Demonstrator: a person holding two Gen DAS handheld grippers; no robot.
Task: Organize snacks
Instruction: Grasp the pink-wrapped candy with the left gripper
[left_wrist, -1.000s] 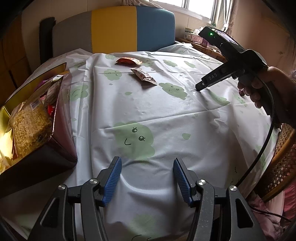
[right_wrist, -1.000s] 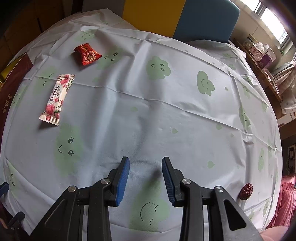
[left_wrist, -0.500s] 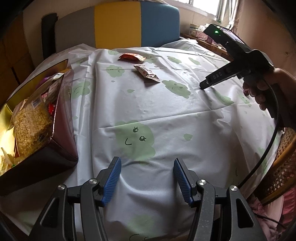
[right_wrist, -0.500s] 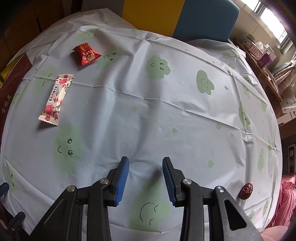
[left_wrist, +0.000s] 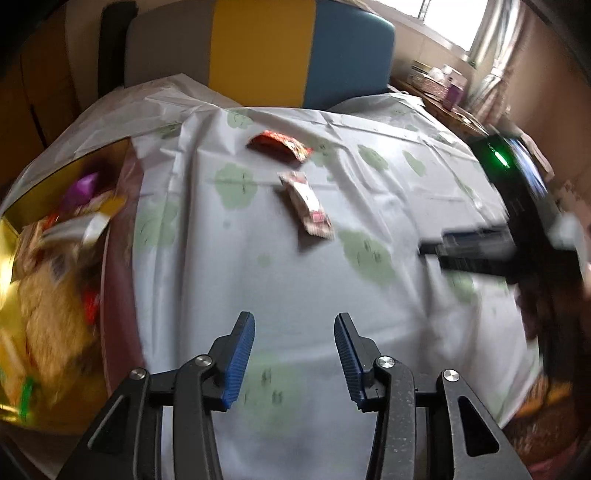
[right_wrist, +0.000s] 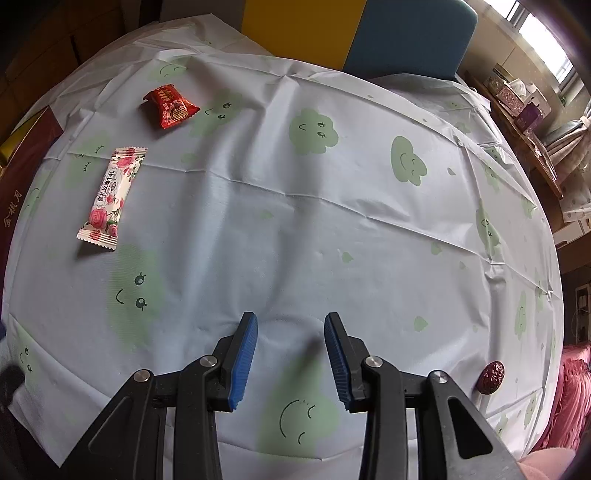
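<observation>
A white rose-printed snack bar (right_wrist: 112, 196) and a red wrapped candy (right_wrist: 170, 106) lie on the cloud-print tablecloth (right_wrist: 295, 229) at the far left. The left wrist view shows the same bar (left_wrist: 307, 207) and candy (left_wrist: 280, 145) ahead of my left gripper (left_wrist: 294, 356), whose jaws are closing with nothing between them. A gold-lined snack box (left_wrist: 55, 280) holding several packets sits at its left. My right gripper (right_wrist: 291, 354) hovers over the cloth, jaws apart and empty; its body (left_wrist: 517, 236) shows at the right. A dark red date (right_wrist: 490, 376) lies near the right edge.
A chair back (left_wrist: 266, 55) in grey, yellow and blue stands behind the table. A side shelf with boxes (right_wrist: 517, 99) sits under the window at the far right. Pink fabric (right_wrist: 572, 398) hangs beyond the table's right edge.
My left gripper has moved forward toward the bar and candy, which now look nearer, and its jaws have narrowed. The view is motion-blurred. The right gripper has not moved.
</observation>
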